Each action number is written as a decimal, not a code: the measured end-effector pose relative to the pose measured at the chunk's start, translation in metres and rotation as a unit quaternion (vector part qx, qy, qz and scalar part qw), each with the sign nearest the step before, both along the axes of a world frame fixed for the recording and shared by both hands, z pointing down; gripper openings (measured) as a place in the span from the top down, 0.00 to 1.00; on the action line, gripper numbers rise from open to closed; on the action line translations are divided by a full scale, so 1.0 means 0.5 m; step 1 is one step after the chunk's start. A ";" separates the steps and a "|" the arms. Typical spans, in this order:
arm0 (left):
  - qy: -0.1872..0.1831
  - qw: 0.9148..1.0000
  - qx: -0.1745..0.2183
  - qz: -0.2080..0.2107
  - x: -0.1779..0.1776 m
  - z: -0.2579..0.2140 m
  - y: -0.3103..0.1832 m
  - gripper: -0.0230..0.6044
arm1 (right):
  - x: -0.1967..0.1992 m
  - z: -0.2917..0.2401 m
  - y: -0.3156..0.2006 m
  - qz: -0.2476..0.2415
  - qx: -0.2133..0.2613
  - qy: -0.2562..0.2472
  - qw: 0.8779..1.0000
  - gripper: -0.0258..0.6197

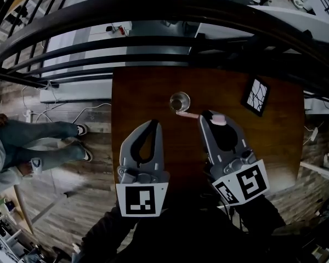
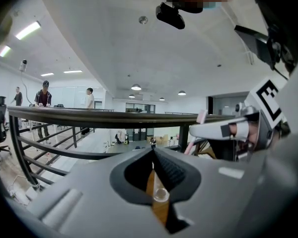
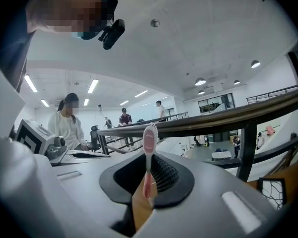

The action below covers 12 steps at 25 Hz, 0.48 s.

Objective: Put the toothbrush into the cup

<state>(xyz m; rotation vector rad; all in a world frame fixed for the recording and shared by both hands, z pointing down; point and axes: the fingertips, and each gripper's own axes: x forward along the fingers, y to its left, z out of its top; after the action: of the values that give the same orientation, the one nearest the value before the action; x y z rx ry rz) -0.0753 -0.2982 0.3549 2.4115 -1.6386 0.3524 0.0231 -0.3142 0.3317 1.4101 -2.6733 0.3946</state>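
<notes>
A clear glass cup stands on the brown table, just beyond both grippers. My right gripper is shut on a pink toothbrush, whose handle end reaches toward the cup. In the right gripper view the toothbrush stands upright between the jaws, bristle head on top. My left gripper is to the left of the right one, shut with nothing in it. Through the slit under its closed tips in the left gripper view, the cup shows on the table.
A black-framed square with a white cracked pattern lies at the table's back right. A dark railing runs behind the table. A person's legs are on the wooden floor at the left.
</notes>
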 end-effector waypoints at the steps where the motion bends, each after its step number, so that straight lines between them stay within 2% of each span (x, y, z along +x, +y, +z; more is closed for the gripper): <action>1: 0.000 1.000 0.001 0.000 -0.002 -0.001 -0.005 0.95 | 0.001 0.000 -0.003 0.000 0.000 0.002 1.000 0.92; 12: 0.007 1.000 -0.001 0.007 0.006 0.004 -0.033 0.95 | -0.004 -0.020 -0.027 -0.010 -0.007 -0.003 1.000 0.92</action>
<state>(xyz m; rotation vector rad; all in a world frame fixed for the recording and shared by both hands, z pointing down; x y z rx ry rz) -0.0721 -0.3147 0.3568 2.4202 -1.6141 0.3374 0.0212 -0.3278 0.3216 1.3799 -2.6815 0.4142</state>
